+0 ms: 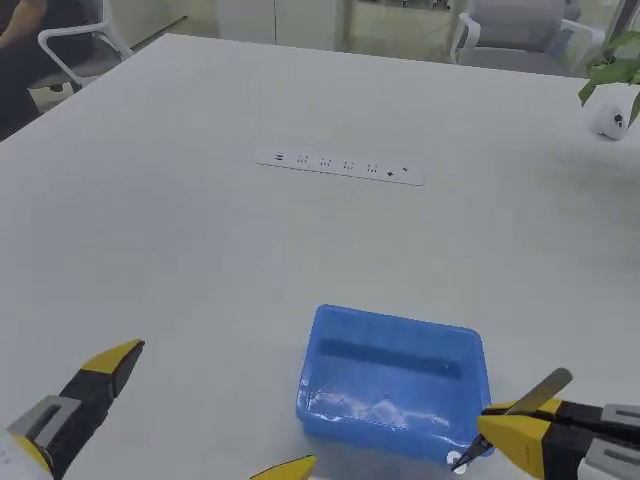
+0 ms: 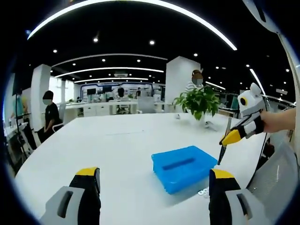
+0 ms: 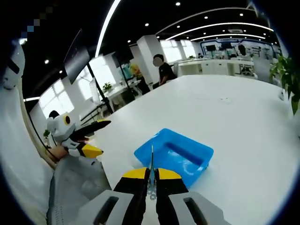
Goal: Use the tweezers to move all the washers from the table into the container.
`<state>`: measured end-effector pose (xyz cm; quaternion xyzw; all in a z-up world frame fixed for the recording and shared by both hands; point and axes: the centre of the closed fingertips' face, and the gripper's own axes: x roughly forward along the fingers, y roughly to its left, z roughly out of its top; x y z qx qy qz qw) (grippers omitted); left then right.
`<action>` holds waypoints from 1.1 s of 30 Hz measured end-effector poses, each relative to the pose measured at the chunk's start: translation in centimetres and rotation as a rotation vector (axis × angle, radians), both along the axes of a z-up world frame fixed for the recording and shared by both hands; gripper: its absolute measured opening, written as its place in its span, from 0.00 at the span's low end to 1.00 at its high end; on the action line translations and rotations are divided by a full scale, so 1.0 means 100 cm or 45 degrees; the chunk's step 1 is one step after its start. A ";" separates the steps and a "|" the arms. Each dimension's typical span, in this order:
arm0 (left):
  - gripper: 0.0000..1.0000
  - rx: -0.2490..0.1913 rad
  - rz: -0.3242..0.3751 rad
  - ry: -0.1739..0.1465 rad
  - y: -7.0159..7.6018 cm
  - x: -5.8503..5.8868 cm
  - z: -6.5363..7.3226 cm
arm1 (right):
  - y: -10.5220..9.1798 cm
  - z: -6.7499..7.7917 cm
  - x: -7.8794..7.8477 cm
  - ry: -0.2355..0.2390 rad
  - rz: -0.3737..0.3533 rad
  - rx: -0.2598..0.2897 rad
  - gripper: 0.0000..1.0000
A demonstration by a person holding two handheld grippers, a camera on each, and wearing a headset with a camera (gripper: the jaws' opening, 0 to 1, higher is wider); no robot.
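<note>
Low at 6 o'clock of the head view, blue container (image 1: pixel 395 385), open-topped, flat on the white table (image 1: pixel 200 220). Pale glints on its floor, too blurred to call washers or mere reflections. At 7 o'clock, left gripper (image 1: pixel 200 413), yellow-tipped jaws spread wide, hovering off the container's near-left corner, apart from it. At 5 o'clock, right gripper (image 1: pixel 490 425), jaws pinched narrow on the tweezers (image 1: pixel 548 386), silver tail sticking up toward 2 o'clock, point reaching down beside the container's near-right corner.

Seen from the left gripper view, small cluster of washers (image 2: pixel 203 191) on the table at 5 o'clock, just beside the container's nearest corner, outside it. Tweezers hanging point-down above that spot, near the container's right edge; touching table or washers, cannot tell.

From the right gripper view, tweezers running straight toward 12 o'clock out of the closed jaws, tip over the container's near edge; anything caught in the tip, too small to tell. Left gripper at 9 o'clock there, well apart from the right one.

Farther off in the head view: white power strip (image 1: pixel 340 165) at 12 o'clock, flat on the table; green plant (image 1: pixel 612 62) with a white pot (image 1: pixel 608 120) at 2 o'clock; office chair (image 1: pixel 75 50) at 10 o'clock past the table's edge.
</note>
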<state>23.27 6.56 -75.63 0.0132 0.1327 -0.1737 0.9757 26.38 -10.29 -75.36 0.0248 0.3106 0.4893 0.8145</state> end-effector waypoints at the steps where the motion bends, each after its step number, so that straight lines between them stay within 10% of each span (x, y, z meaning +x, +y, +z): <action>1: 0.99 0.009 0.000 -0.007 0.000 0.000 0.001 | 0.001 0.002 0.007 -0.006 -0.022 0.017 0.02; 12: 0.99 0.012 -0.013 -0.042 -0.004 0.000 0.011 | -0.002 -0.026 0.062 0.053 -0.282 0.028 0.02; 23: 0.99 0.062 -0.012 -0.026 -0.001 0.000 0.006 | 0.002 -0.057 0.058 -0.013 -0.243 -0.194 0.02; 33: 0.99 0.073 -0.049 0.003 -0.005 -0.001 0.000 | 0.000 -0.062 0.058 -0.023 -0.239 -0.183 0.03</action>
